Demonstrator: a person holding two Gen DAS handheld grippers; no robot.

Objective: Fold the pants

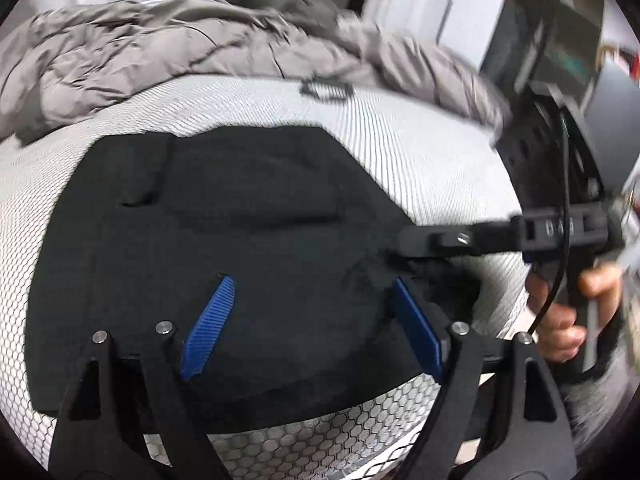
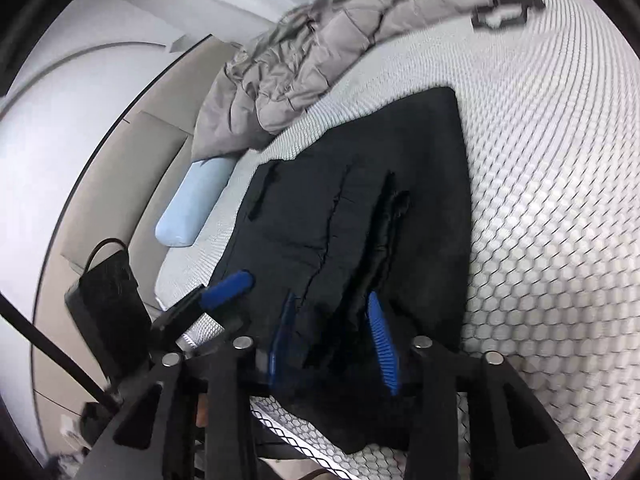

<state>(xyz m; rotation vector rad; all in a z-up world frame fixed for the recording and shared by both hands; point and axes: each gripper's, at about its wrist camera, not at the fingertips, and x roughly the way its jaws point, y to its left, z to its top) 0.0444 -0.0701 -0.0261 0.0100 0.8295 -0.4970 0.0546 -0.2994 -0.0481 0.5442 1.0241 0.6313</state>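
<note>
The black pants [image 1: 240,216] lay folded flat on the honeycomb-patterned mattress [image 1: 420,152], straight ahead of and below both tools. My left gripper [image 1: 308,300] angled down over the near part of them, its blue pads [image 1: 208,328] spread wide, nothing pinched between. My right gripper [image 2: 332,340] also tilted down, with a raised ridge of the cloth between its pads; I could not tell whether they pressed on it.

Only the left view showed me the right tool from outside: its black finger [image 1: 440,240] lay across the pants' edge to the right of my pads, with the person's hand [image 1: 560,312] wrapped round the handle further right. Only the right view showed the left tool's blue tip [image 2: 228,284] on the pants' left edge, a pale blue pillow [image 2: 196,204] beyond it, and a black box [image 2: 108,304] at far left. A crumpled grey duvet [image 1: 160,52] lay past the pants.
</note>
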